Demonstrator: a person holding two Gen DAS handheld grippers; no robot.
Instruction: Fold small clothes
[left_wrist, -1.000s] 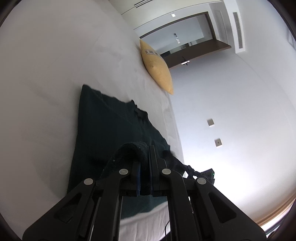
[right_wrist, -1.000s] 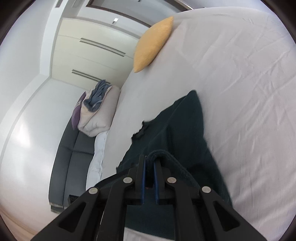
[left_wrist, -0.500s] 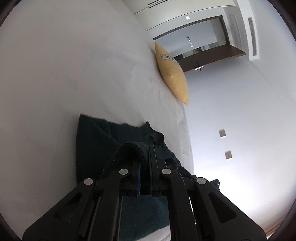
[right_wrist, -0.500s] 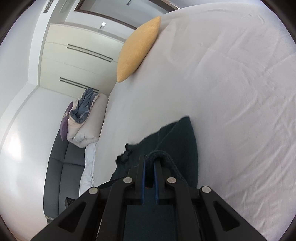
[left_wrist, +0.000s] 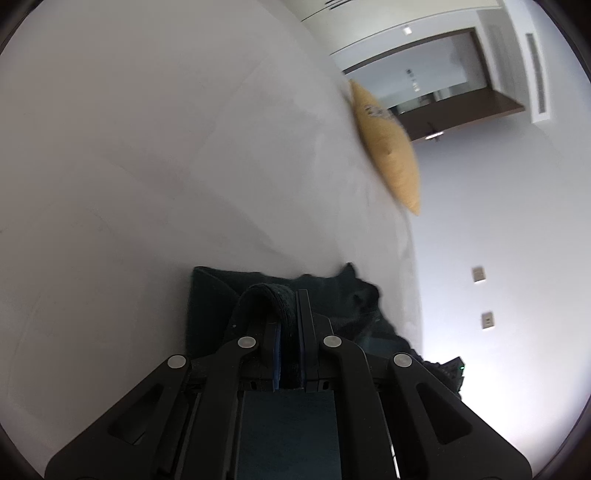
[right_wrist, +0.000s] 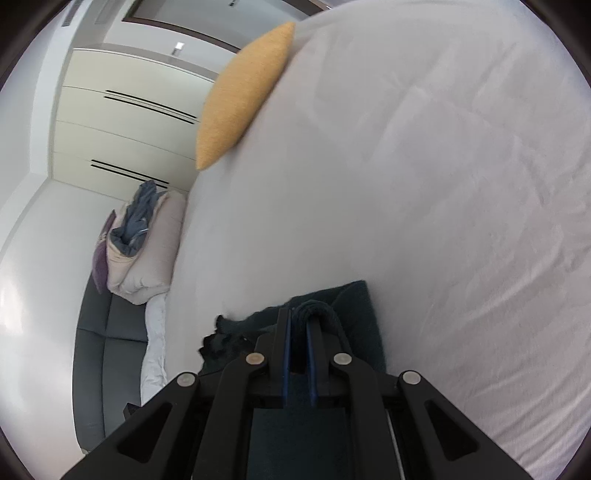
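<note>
A dark green garment (left_wrist: 210, 295) lies on the white bed (left_wrist: 147, 166). My left gripper (left_wrist: 290, 299) is shut on a hem of the garment, which loops over its left finger. In the right wrist view the same garment (right_wrist: 360, 314) shows below my right gripper (right_wrist: 299, 317), which is shut on another hem that curls over its right finger. Both held edges are lifted over the part of the garment that lies on the sheet. Most of the garment is hidden behind the gripper bodies.
A yellow pillow (left_wrist: 388, 151) lies at the far end of the bed, also in the right wrist view (right_wrist: 240, 96). A grey sofa (right_wrist: 103, 354) with a pile of bedding (right_wrist: 144, 243) stands beside the bed. A dark device (left_wrist: 448, 373) sits by the bed's edge.
Both grippers have carried the held hems forward across the bed toward the pillow. Far less of the flat garment shows ahead of the fingers now.
</note>
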